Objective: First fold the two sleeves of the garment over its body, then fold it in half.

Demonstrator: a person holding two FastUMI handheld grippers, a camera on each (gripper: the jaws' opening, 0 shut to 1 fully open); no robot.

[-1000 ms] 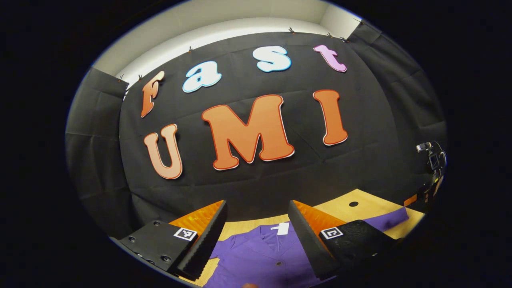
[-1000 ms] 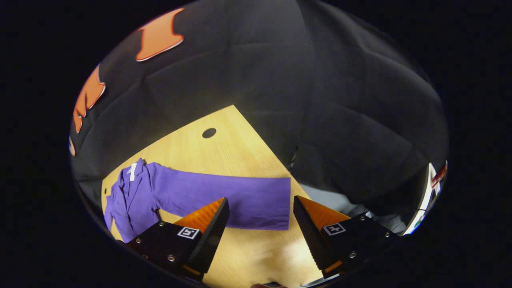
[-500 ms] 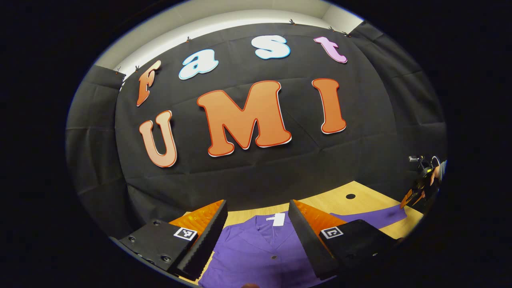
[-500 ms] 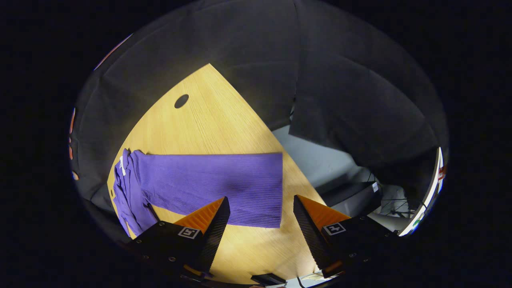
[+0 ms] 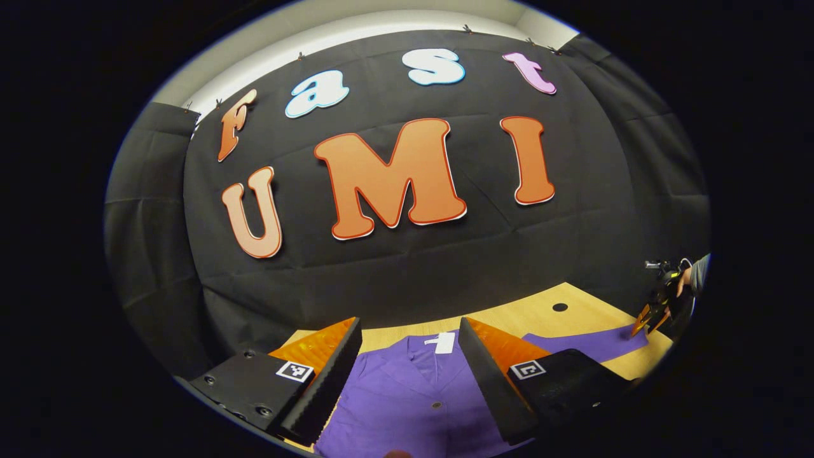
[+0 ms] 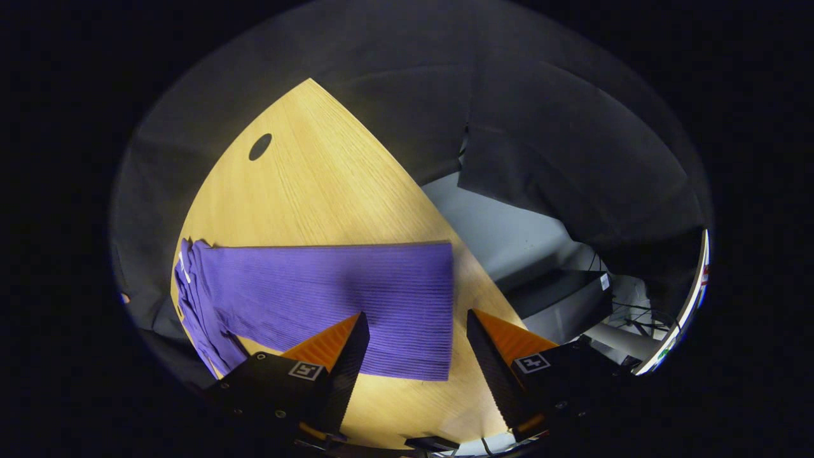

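A purple buttoned garment (image 5: 413, 394) lies flat on the wooden table (image 5: 540, 315), its collar and white tag toward the wall. My left gripper (image 5: 407, 362) hovers open above its chest, nothing between the fingers. In the right gripper view the garment's long ribbed sleeve (image 6: 331, 292) stretches across the table (image 6: 318, 184) to its cuff near the table's edge. My right gripper (image 6: 416, 356) is open just over the cuff end, apart from it. In the left gripper view that right gripper (image 5: 658, 305) shows far right, held by a hand at the sleeve (image 5: 591, 343) end.
A round cable hole (image 6: 259, 146) sits in the table beyond the sleeve. The table's right edge drops to a grey floor (image 6: 502, 242) with dark boxes and cables (image 6: 572, 299). Black cloth walls (image 6: 394, 83) close the booth behind.
My right gripper has tilted down and moved closer to the sleeve's cuff, which now sits larger between its fingers. My left gripper view has dipped slightly over the garment's chest.
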